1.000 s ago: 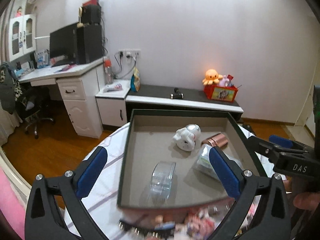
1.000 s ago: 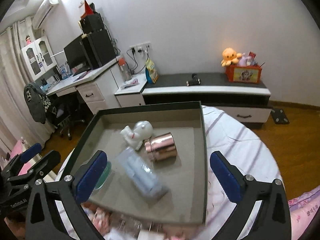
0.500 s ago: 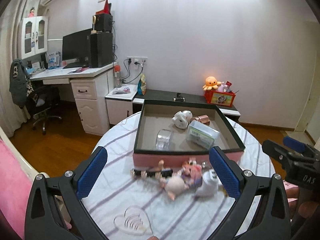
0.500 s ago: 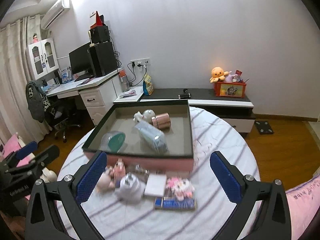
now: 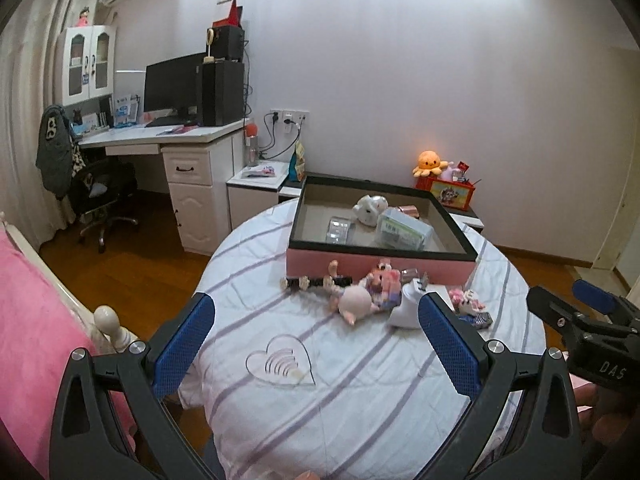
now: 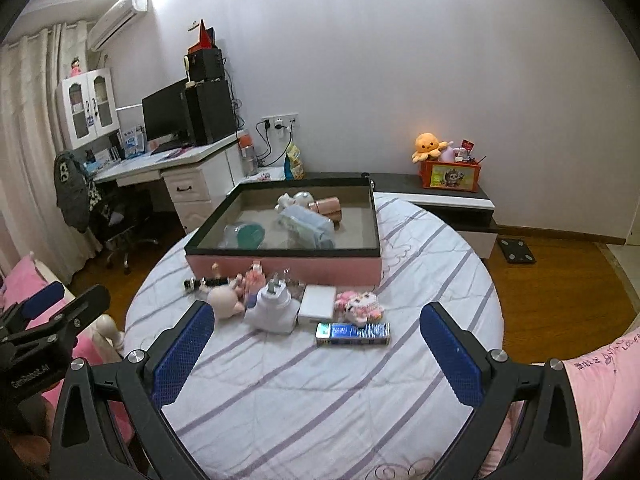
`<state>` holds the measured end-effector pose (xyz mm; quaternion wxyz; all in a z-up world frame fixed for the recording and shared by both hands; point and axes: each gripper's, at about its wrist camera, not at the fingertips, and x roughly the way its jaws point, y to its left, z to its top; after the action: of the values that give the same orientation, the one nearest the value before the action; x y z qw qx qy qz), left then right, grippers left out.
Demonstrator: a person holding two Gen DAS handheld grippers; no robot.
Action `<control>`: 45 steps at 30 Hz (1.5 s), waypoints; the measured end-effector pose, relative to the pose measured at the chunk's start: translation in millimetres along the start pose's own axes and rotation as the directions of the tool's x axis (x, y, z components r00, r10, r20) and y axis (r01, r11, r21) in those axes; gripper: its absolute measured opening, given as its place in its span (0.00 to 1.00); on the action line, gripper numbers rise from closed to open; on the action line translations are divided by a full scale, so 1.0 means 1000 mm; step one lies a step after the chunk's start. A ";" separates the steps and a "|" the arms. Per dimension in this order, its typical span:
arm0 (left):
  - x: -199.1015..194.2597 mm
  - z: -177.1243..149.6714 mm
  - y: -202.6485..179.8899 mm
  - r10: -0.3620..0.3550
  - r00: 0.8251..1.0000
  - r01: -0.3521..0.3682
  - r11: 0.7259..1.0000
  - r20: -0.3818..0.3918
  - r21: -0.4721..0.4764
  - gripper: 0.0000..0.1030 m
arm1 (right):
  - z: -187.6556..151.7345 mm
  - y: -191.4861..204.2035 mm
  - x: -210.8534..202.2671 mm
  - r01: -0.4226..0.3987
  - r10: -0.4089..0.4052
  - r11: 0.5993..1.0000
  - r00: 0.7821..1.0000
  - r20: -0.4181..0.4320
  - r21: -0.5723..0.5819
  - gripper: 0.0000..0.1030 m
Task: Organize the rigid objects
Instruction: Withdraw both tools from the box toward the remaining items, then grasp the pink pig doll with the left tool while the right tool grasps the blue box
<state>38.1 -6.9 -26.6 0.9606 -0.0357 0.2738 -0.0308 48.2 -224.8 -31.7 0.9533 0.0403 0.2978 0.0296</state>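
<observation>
box (image 5: pixel 380 265) sits at the far side of the round table (image 5: pixel 360 380), pink wall toward me, some items already inside. left view: my left claw (image 5: pixel 316 338) hangs well back over the striped cloth, jaws wide apart, empty. loose toys (image 5: pixel 366 288) lie in a clump just before the box wall. risk, as i judge it: pieces touch each other, so closing on one may drag a neighbour or push it against the box.

right view: right claw (image 6: pixel 318 344) also spread, holding nothing. white plug (image 6: pixel 272 308), white block (image 6: pixel 317 303), blue pack (image 6: pixel 354 334) near the toys. cloth looks soft; a low grab could pinch fabric. room: desk (image 6: pixel 172 160) at left, low cabinet (image 6: pixel 440 200) behind, wood floor.
</observation>
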 end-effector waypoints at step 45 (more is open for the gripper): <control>0.167 -0.024 -0.023 0.020 0.953 -0.030 0.999 -0.303 -0.028 1.00 | -0.037 -0.040 0.152 0.060 -0.066 0.998 0.951 -0.301 -0.028 0.81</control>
<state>166.5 -43.8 -132.5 0.9071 -0.0427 0.4184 -0.0191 152.8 -249.8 -151.4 0.8975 0.0168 0.4407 0.0079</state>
